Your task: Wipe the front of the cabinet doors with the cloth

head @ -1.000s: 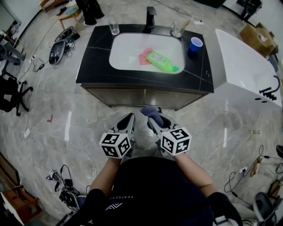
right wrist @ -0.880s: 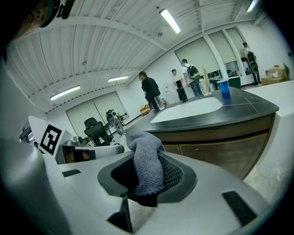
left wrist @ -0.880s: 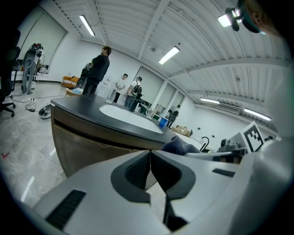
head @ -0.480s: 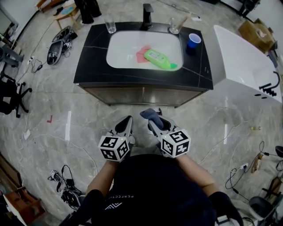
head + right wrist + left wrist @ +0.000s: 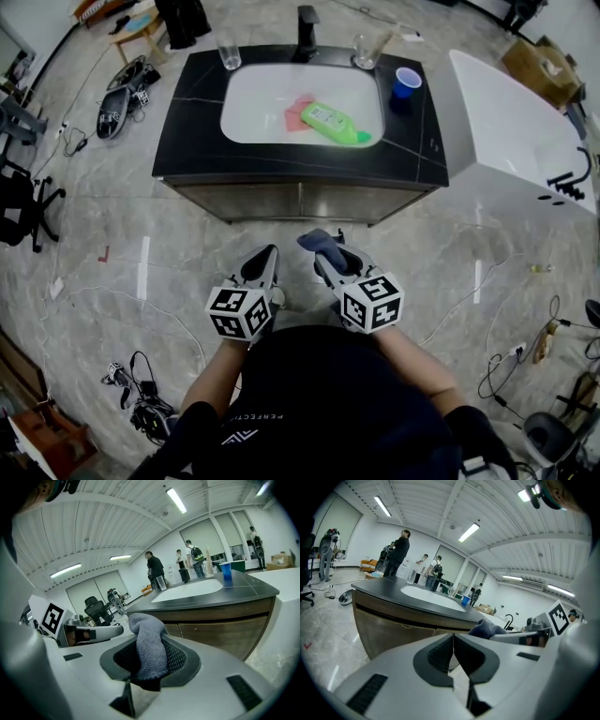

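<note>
Two grippers are showing, left gripper and right gripper, and one cloth. The cabinet is presenting two doors, left door and right door. Its top is carrying one faucet, two glasses, left glass and right glass, and one blue cup, while its basin is holding one green bottle and one pink rag.

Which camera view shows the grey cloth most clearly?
The right gripper view: the cloth sits large and sharp, pinched by the right gripper. The head view shows it small at that gripper's tip; the left gripper view shows only a bunched part.
</note>
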A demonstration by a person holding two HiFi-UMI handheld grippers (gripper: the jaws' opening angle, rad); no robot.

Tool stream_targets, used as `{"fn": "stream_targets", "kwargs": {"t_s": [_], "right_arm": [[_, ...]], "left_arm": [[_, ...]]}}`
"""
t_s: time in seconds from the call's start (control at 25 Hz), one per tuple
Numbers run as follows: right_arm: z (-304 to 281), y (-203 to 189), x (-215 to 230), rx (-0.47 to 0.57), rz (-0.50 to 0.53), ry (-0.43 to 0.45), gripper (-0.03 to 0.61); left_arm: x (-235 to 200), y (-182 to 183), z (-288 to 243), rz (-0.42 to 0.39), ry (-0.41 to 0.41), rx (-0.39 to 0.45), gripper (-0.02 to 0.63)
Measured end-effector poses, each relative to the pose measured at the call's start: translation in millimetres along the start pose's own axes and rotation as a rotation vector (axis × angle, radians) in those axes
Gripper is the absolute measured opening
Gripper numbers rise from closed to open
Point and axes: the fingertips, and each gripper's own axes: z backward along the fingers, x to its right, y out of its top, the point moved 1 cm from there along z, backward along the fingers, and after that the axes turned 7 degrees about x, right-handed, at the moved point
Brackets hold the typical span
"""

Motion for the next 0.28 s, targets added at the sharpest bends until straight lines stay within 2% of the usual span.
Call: {"fn": "stream_targets", "kwargs": {"t_s": [0.28], "right_arm": [[5.6,-2.7,3.4,-0.008,-0.004,-0.003,0.12]], "left_arm": [[2.8,1.0,0.3,0.009,0.017,0.013,0.011]]}}
